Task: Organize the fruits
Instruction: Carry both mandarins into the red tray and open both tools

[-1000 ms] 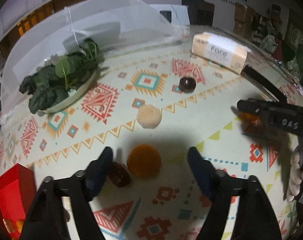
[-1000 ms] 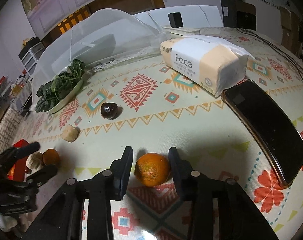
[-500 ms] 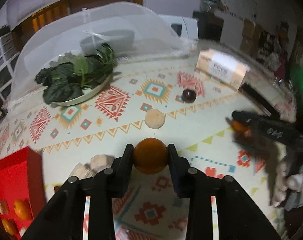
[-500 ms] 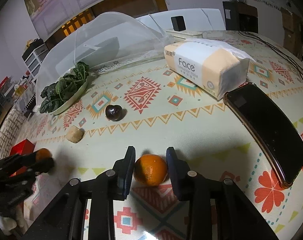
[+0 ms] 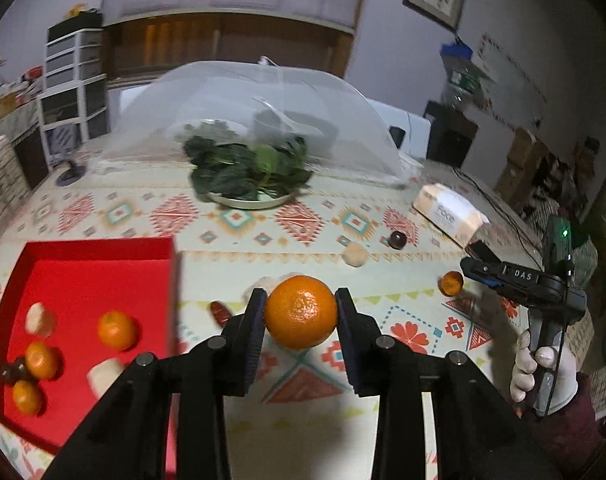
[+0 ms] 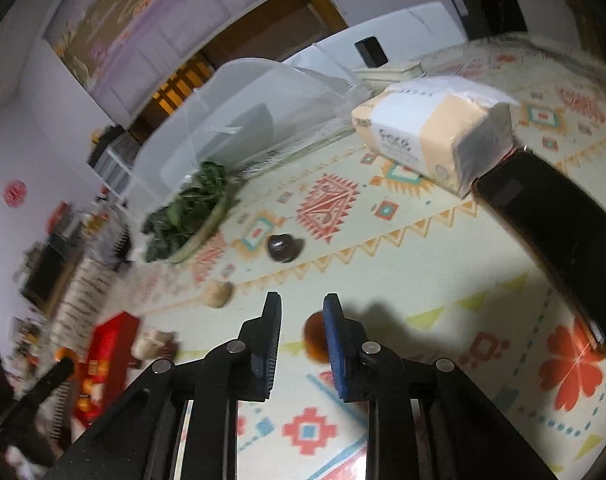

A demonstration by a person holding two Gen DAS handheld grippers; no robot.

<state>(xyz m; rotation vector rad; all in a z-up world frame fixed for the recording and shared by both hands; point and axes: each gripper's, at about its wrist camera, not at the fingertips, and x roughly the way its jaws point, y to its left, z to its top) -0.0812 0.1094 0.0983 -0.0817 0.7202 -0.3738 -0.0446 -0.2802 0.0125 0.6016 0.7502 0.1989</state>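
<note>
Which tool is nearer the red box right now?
Left. The left tool, gripping an orange, is just right of the red box; the right tool is much farther right.

Dimpled glossy orange point(image 5: 301, 312), matt tablecloth point(image 5: 383, 408)

Two wrist fisheyes, angled down, sharing patterned tablecloth point(image 5: 231, 216)

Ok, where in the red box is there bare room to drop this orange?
The red box is bare across its back half and along the right wall. The front left is crowded: three oranges, two pale pieces and a dark fruit. The left gripper holds the orange.
</note>
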